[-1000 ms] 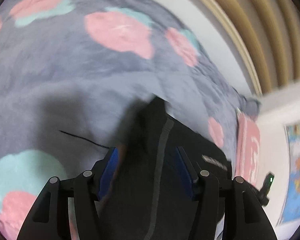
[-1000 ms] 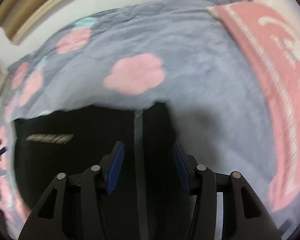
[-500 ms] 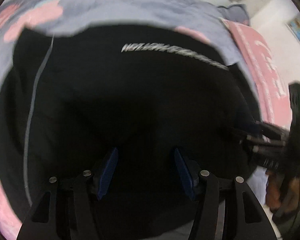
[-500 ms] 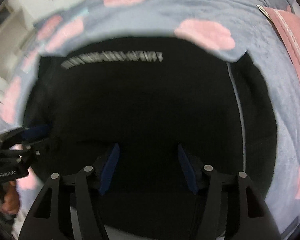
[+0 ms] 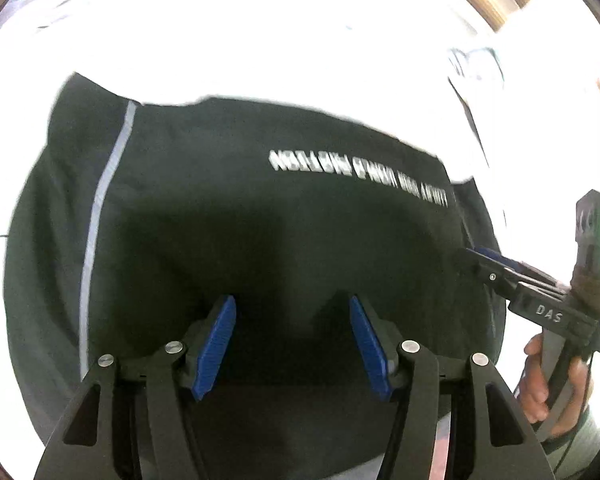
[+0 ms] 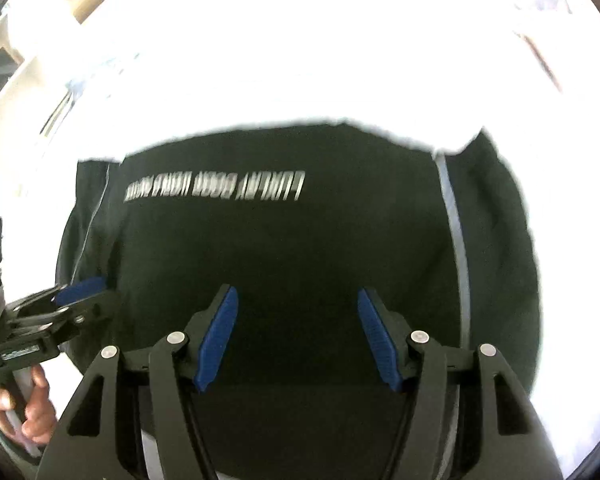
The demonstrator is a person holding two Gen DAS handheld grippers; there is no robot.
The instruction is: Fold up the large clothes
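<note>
Black garment (image 5: 260, 240) lies spread flat on an overexposed, washed-out surface, its white lettering (image 5: 356, 178) upside down to both cameras and a pale stripe (image 5: 100, 208) running down each side. Both tools sit low over the near part of the cloth with their blue pads spread wide, gripping nothing — the left gripper (image 5: 292, 340) and the right gripper (image 6: 296, 334) alike. Judging by this, the piece is laid out and a fold is about to start; the next move calls for closing on an edge or corner.
</note>
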